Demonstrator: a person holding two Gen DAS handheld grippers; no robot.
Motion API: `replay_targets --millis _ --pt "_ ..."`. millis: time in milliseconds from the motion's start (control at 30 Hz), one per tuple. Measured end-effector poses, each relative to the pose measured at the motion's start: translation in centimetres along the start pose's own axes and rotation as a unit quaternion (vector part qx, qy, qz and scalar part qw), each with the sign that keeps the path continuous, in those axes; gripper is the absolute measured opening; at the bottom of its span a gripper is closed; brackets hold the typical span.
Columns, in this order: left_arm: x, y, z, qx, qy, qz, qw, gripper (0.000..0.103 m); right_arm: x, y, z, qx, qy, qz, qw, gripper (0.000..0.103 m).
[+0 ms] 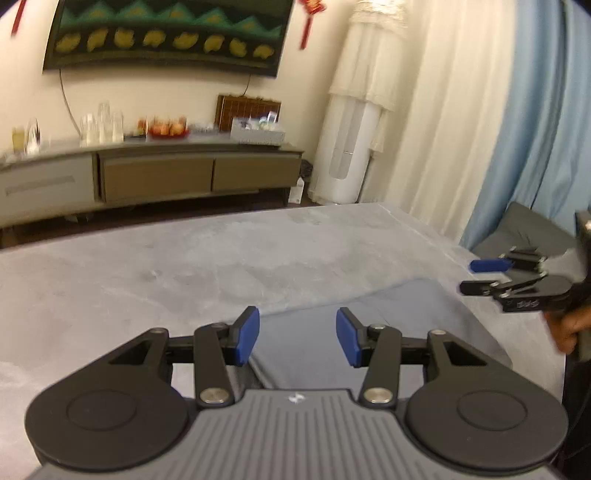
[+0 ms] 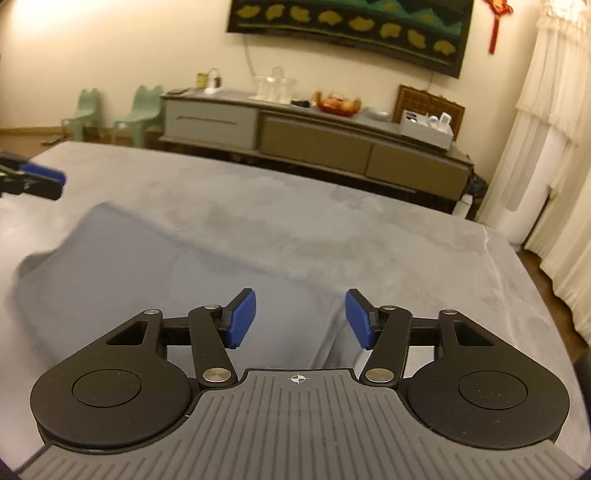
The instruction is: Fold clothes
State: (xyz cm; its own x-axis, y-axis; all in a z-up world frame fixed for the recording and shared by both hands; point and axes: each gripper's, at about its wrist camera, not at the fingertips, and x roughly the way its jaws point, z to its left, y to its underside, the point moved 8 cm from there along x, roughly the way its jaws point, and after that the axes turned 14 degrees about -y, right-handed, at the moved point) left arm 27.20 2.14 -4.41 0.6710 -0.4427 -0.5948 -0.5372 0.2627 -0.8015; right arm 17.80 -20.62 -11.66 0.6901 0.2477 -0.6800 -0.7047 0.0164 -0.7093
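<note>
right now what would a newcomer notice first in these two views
Probably the blue-grey garment lying on the grey bed cover, with the open left gripper and open right gripper poised above it, holding nothing. Next, the dark green-and-yellow wall hanging above the long sideboard.

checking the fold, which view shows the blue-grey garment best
The right wrist view: the blue-grey garment spreads across the grey surface with its edges visible. The left wrist view shows only one part, largely hidden behind the left gripper.

bed [image 2: 332,229] far half bare | garment [image 2: 129,266] near | both claws above, apart
</note>
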Motion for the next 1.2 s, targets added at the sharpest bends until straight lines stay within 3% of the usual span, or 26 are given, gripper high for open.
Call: replay_targets --millis 67,133,267,400,433,500,567,633,667,700,767,800,867,933,1033,1133,1200 --pt "3.5 1.5 0.7 -0.002 -0.014 0.044 0.9989 0.044 1.0 -1.0 -1.5 0.007 0.008 -0.004 1.000 0.043" --pt "6.0 3.6 1.6 -0.003 -0.024 0.084 0.9962 0.045 1.9 -1.6 -2.9 0.020 0.012 -0.005 1.000 0.043" --pt "5.8 4.8 2.4 -0.009 -0.018 0.073 0.9971 0.041 2.3 -0.2 -4.2 0.051 0.002 0.006 0.999 0.043" --pt "2.5 4.2 2.1 -0.008 -0.056 0.056 0.9968 0.035 0.5 -0.3 -4.0 0.042 0.023 -0.009 0.999 0.045" --pt "0.9 3.8 1.6 -0.006 -0.052 0.041 0.9978 0.036 -1.1 -0.6 -3.0 0.031 0.030 -0.029 0.999 0.048" --pt "-2.4 4.1 -1.3 0.017 -0.010 0.015 0.9997 0.039 -4.0 -0.6 -0.7 0.008 0.032 -0.063 0.997 0.048" --pt "-3.0 5.4 -3.6 0.057 -0.005 0.022 0.9981 0.042 -5.4 1.3 2.6 -0.013 -0.010 -0.064 0.998 0.047" --pt "-1.6 7.4 -4.3 0.081 -0.028 0.049 0.9951 0.042 -4.9 4.2 4.5 -0.031 -0.020 -0.030 0.999 0.046" --pt "-1.0 8.3 -4.6 0.093 -0.040 0.063 0.9928 0.047 -3.9 5.9 4.4 -0.030 -0.004 0.001 1.000 0.047" --pt "-0.6 8.7 -3.9 0.068 -0.044 0.061 0.9948 0.061 -3.4 6.8 4.4 -0.029 0.006 0.017 0.999 0.053" --pt "-0.8 8.7 -2.6 0.017 -0.048 0.072 0.9961 0.058 -4.0 6.4 4.5 -0.030 0.008 0.011 0.999 0.052" --pt "-1.4 8.4 -2.3 0.010 -0.055 0.068 0.9961 0.052 -4.6 6.1 4.4 -0.028 0.009 -0.001 1.000 0.050" --pt "-2.9 8.3 -3.0 0.012 -0.047 0.052 0.9974 0.051 -4.7 5.4 4.2 -0.028 0.013 -0.010 0.999 0.053" --pt "-4.4 8.3 -3.7 0.015 -0.037 0.036 0.9986 0.056 -3.9 5.0 3.9 -0.035 0.016 -0.005 0.999 0.056" --pt "-2.8 10.0 -4.0 0.028 -0.056 0.061 0.9962 0.060 -2.8 4.3 3.4 -0.044 0.021 0.002 0.999 0.060" --pt "-1.8 10.2 -3.6 0.015 -0.063 0.060 0.9961 0.064 -1.6 3.6 2.9 -0.053 0.026 0.010 0.998 0.063" --pt "-0.9 9.6 -3.8 0.021 -0.073 0.054 0.9956 0.065 -0.9 3.2 2.6 -0.060 0.029 0.015 0.998 0.071"
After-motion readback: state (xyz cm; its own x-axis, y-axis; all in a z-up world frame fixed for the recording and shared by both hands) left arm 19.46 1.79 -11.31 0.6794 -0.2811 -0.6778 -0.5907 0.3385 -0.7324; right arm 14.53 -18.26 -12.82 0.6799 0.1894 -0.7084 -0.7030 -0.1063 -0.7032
